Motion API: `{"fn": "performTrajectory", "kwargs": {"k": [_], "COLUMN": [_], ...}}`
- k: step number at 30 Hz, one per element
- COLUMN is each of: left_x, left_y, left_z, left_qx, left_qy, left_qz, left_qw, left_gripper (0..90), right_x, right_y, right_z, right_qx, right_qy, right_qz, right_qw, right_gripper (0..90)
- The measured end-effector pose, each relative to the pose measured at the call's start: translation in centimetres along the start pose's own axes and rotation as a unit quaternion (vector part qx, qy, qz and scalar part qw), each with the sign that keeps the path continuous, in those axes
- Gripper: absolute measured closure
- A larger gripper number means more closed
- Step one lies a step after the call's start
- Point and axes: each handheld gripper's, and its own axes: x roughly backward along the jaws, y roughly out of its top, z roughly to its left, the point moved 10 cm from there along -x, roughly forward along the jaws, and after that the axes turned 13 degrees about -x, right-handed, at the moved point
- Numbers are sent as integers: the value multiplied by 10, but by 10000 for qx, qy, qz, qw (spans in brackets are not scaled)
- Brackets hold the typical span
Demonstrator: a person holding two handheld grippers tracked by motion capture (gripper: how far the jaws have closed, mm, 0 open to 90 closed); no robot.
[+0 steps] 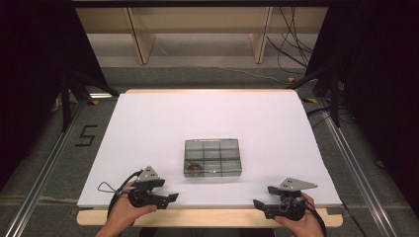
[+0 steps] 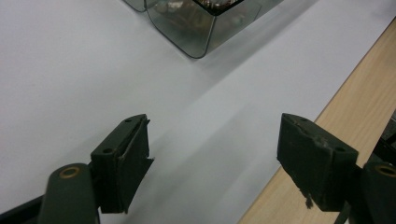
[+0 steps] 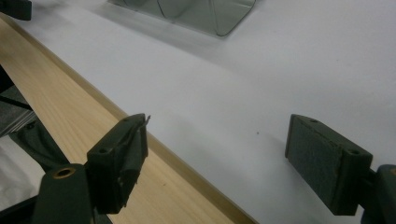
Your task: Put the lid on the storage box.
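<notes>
I've got the box (image 1: 213, 157), a clear tray split into compartments, sitting on the white sheet (image 1: 148, 123) in the middle of the table. There's something small and brown in its near-left compartment; I can't make out what.

My left gripper (image 1: 170, 197) sits near and to the left of the box, jaws spread wide with nothing between them. In the left gripper view a box corner (image 2: 201, 28) lies ahead, well apart from the pads.

My right gripper (image 1: 258, 203) rests near and to the right of the box, jaws likewise apart and empty, over the sheet's near edge and the wooden strip (image 3: 70, 116).
</notes>
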Motion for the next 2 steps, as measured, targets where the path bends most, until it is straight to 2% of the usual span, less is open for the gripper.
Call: {"fn": "performTrajectory", "kwargs": {"k": [2], "left_x": [1], "left_y": [0], "left_z": [3], "left_qx": [7], "left_qy": [49], "left_qz": [8], "left_qw": [10000], "left_gripper": [245], "right_x": [0], "right_y": [0], "right_z": [0], "right_qx": [7], "right_qy": [-16], "right_qz": [-11], "right_qw": [10000], "right_gripper": [224]}}
